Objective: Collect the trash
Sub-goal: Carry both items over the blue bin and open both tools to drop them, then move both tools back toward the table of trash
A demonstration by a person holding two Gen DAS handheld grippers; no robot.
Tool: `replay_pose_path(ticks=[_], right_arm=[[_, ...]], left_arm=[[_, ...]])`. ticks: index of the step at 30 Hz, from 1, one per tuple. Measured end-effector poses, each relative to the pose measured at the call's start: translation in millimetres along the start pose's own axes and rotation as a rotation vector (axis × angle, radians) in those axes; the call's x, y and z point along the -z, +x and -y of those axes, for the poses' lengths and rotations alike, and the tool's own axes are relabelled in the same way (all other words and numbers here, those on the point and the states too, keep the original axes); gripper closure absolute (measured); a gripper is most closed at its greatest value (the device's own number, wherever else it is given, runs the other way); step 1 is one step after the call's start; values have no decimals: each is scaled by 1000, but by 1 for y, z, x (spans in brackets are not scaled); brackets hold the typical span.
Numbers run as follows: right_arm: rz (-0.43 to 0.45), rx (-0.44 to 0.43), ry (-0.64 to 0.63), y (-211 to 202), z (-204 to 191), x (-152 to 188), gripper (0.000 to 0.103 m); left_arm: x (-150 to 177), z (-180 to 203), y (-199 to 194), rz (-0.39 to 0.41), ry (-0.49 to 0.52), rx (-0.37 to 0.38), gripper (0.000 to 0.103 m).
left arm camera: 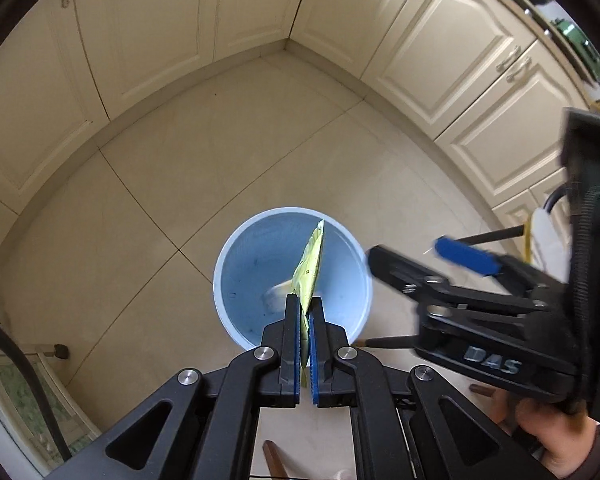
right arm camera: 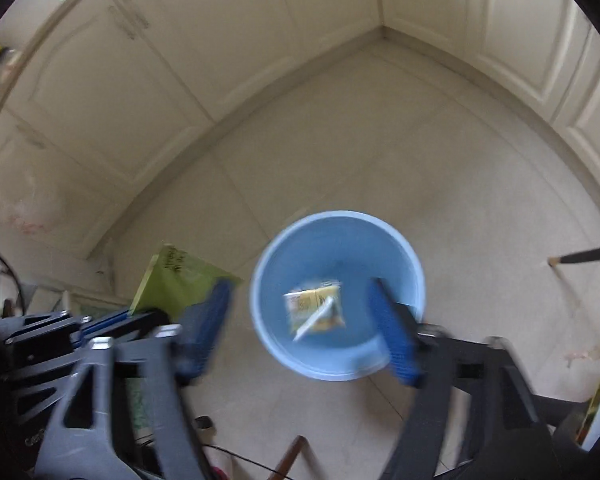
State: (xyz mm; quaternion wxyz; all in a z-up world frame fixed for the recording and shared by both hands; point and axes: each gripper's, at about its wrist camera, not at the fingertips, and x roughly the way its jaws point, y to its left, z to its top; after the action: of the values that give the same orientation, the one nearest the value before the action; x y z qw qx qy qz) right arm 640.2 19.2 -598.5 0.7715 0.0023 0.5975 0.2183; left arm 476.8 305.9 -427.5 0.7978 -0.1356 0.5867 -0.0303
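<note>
A light blue bin [left arm camera: 256, 268] stands on the tiled floor, seen from above in both views [right arm camera: 340, 240]. My left gripper [left arm camera: 307, 308] is shut on a yellow-green wrapper [left arm camera: 310, 268] and holds it over the bin's opening. The same wrapper [right arm camera: 176, 280] and left gripper show at the left of the right wrist view. My right gripper [right arm camera: 300, 320] is open and empty above the bin; it also shows at the right of the left wrist view [left arm camera: 420, 256]. A yellow packet with a white strip [right arm camera: 316, 306] lies inside the bin.
Cream cabinet doors [left arm camera: 452, 52] wrap around the floor corner behind the bin. Dark chair or table legs [right arm camera: 588, 256] stick in at the right. A wooden leg [right arm camera: 292, 456] shows near the bottom. A black cable [left arm camera: 24, 368] runs down the left.
</note>
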Motion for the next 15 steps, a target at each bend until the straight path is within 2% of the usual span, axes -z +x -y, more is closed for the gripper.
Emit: replay_pose_path(ticks=[3,7,8,10,11,12,15], right_arm=[[37,58,1,-5,7,1,19],[84,121,-22,-25,14,6,11],[99,141,-28,-31,15,9,11],[126,189,-40,-45,18,13,11],[132,201,-42,-47,16,10,11],[148,206,-41,-55,17,11,11],[183,212,-27,-69,13,5,9]], left_arm=[[-12,3,17,-35,-9,7,102],[-45,17,42,-71,26,2,101],[-50,18,45,-73,27,-3,95],[-61,28,49,-76,40,-22,74],[-67,29,49,-79,43,-36,55],[-66,34,50,-72,45,-49,50],[-66,38,31,-38,26,-86,50]])
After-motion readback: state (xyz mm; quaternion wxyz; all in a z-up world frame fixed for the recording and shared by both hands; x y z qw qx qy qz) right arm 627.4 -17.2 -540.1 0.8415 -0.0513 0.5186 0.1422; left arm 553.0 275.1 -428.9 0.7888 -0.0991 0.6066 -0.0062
